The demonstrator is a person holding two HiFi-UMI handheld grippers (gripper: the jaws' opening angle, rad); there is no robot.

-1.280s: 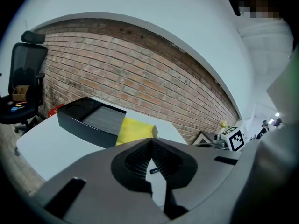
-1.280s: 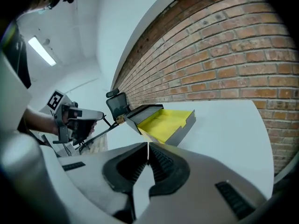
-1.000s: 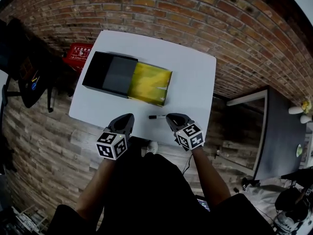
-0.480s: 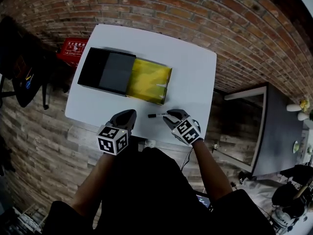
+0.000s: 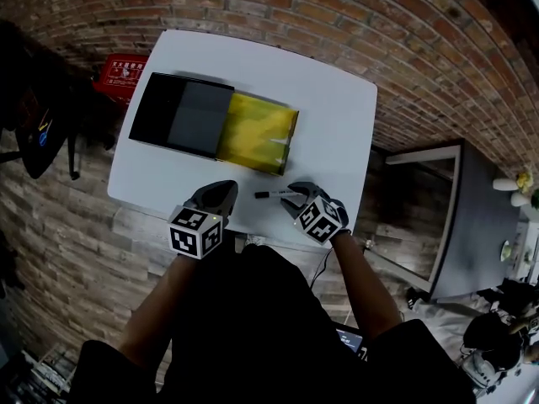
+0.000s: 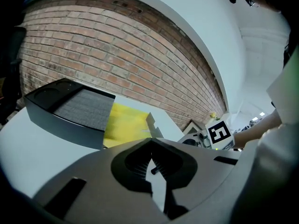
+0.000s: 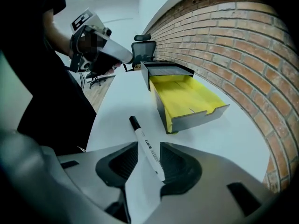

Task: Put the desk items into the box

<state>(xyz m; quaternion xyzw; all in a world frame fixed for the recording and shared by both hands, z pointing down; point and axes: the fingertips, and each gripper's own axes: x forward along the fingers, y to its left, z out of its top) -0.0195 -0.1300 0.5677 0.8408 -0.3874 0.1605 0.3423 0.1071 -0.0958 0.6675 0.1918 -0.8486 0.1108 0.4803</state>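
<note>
A black-capped white marker lies on the white table near its front edge. My right gripper has come down over the marker's right end. In the right gripper view the marker runs between the two pads and rests on the table; the jaws are opening and do not press on it. The box is a black sleeve with a yellow drawer pulled out of it, just behind the marker. My left gripper hovers at the front edge, shut and holding nothing.
A red case lies on the floor left of the table. A dark desk stands to the right. An office chair is beyond the table's far end. A brick wall runs along the back.
My right gripper has moved left onto the marker's end and its jaws have spread around it. The left gripper has stayed at the front edge.
</note>
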